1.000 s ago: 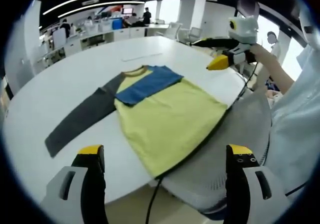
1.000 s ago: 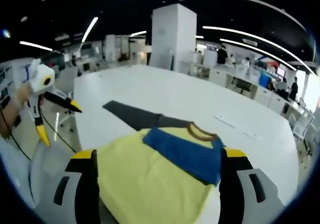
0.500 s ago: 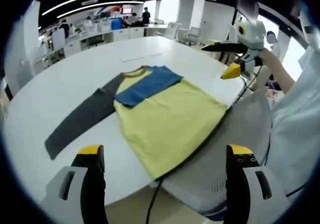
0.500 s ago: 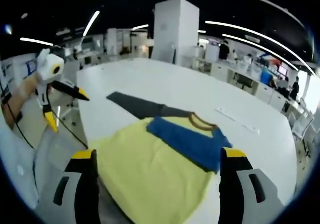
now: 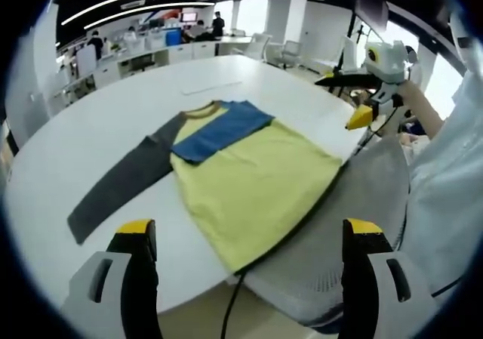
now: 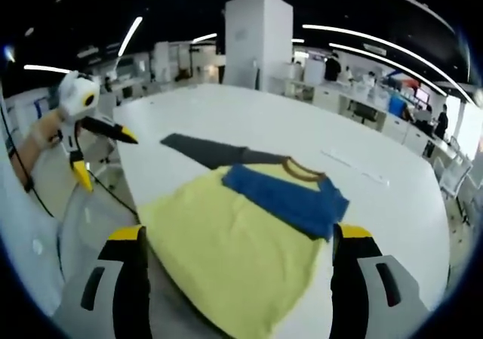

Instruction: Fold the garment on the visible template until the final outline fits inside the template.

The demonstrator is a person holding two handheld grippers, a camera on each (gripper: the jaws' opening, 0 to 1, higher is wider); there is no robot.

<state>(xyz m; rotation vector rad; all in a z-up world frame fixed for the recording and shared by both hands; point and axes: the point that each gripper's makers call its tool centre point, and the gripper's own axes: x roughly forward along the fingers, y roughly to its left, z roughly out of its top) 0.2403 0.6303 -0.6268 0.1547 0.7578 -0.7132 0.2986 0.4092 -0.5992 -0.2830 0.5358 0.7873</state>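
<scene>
A long-sleeved garment lies flat on the white table (image 5: 98, 120), its yellow body (image 5: 253, 184) reaching the near edge. Its blue sleeve (image 5: 223, 127) is folded across the chest, and the grey sleeve (image 5: 124, 184) stretches out to the left. My left gripper (image 5: 249, 233) is open and empty, held short of the hem. My right gripper (image 5: 338, 100) hovers open beyond the garment's right side, touching nothing. In the right gripper view the yellow body (image 6: 234, 241), blue sleeve (image 6: 290, 199) and grey sleeve (image 6: 211, 152) lie ahead of my open right gripper (image 6: 240, 237). The left gripper (image 6: 106, 158) hangs open at the left.
A grey mesh chair (image 5: 362, 203) stands against the table edge beside the hem, with a cable (image 5: 230, 301) hanging below. A thin pale strip (image 5: 207, 87) lies on the table beyond the collar. The person's white sleeve (image 5: 453, 188) is at the right. Office desks and people stand far behind.
The right gripper has drawn away from the garment, to the right in the left gripper view. The garment lies as before. The left gripper has hardly moved.
</scene>
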